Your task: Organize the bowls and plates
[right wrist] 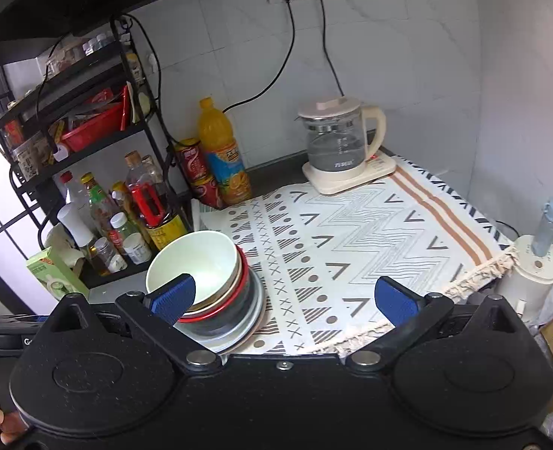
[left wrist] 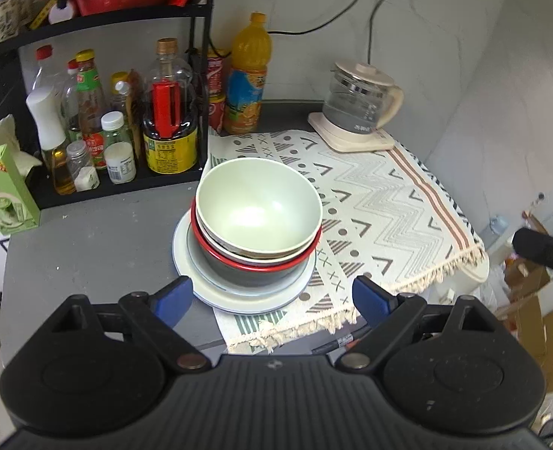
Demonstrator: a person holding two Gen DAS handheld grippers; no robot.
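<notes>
We are holding both the left claw [left wrist: 272,296] and right claw [right wrist: 284,296] wide open and empty; the stacked bowls [left wrist: 257,221] at frame centre are looking rigid, slippery and breakable, so we are favouring a rim grip.

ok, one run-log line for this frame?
left tongs: open, empty | right tongs: open, empty | bowls: nested on plates | stack: straddles cloth edge

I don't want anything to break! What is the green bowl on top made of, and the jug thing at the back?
The green bowl looks like matte plastic or melamine: a soft, dull shine and a thin rim, though glazed ceramic is possible. The kettle has a clear body that looks like glass, see-through with printed marks, and its cream lid, handle and base look like smooth plastic.
</notes>
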